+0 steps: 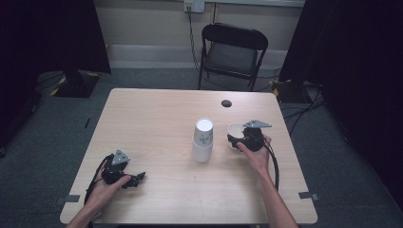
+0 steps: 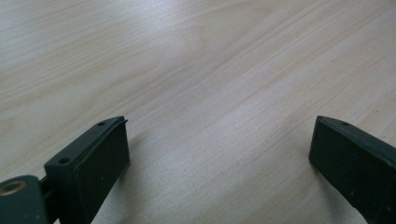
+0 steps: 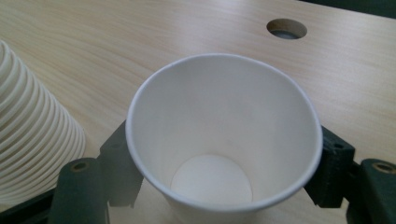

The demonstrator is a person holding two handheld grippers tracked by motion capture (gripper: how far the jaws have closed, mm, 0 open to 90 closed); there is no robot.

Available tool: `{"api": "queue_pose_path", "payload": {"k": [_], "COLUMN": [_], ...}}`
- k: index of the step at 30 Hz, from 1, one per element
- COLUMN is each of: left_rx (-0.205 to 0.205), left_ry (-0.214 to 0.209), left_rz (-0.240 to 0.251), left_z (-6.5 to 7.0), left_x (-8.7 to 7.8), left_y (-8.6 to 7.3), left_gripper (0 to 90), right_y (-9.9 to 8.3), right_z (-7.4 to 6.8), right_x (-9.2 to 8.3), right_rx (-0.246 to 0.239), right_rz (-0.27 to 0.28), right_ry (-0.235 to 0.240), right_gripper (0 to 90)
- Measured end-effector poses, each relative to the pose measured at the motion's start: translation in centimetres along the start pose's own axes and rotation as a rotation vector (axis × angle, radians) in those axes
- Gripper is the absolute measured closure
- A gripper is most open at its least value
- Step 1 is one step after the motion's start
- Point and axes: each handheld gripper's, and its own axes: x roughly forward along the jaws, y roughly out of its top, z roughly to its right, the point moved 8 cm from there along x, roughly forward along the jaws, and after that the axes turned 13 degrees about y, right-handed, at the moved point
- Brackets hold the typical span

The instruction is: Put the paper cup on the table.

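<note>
Both forearms are bare, with no sleeve in sight. Each hand carries a black gripper: the left gripper (image 1: 135,180) and the right gripper (image 1: 234,139) both wear a grey three-cornered plate on top and trail a black cable. Up close, the jaws are matte black blocks with small screw holes; one fitting looks like brass, perhaps.

A pale wood table (image 1: 157,118) stands on grey carpet (image 1: 43,156), with a round cable hole (image 1: 226,103) toward 1 o'clock. At 12 o'clock a black folding chair (image 1: 233,52) faces a cream wall (image 1: 142,23). Dark curtains (image 1: 47,33) hang at 10 and 2 o'clock.
</note>
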Motion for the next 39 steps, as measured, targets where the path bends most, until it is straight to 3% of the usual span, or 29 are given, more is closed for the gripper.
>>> {"api": "queue_pose_path", "payload": {"k": [6, 10, 29, 34, 39], "left_rx": [0.006, 0.007, 0.009, 0.002, 0.002], "left_ry": [0.000, -0.001, 0.002, 0.003, 0.004], "left_rz": [-0.002, -0.003, -0.008, -0.018, -0.018], "left_z": [0.0, -0.1, -0.2, -0.4, -0.4], "left_x": [0.0, 0.0, 0.1, 0.4, 0.4], "left_y": [0.0, 0.0, -0.1, 0.1, 0.1], "left_gripper": [4.6, 4.6, 2.7, 0.0, 0.0], "right_y": [-0.7, -1.1, -1.6, -1.4, -1.3], "right_z": [-0.1, 0.0, -0.8, -1.3, -1.6], "right_x": [-0.4, -0.4, -3.2, -4.9, -6.3], "right_rx": [0.014, 0.035, 0.050, 0.062, 0.060], "right_rz": [-0.003, -0.003, 0.017, 0.030, 0.026], "right_ry": [0.013, 0.024, 0.033, 0.057, 0.032], "right_gripper": [24.1, 14.4, 15.6, 15.4, 14.6]}}
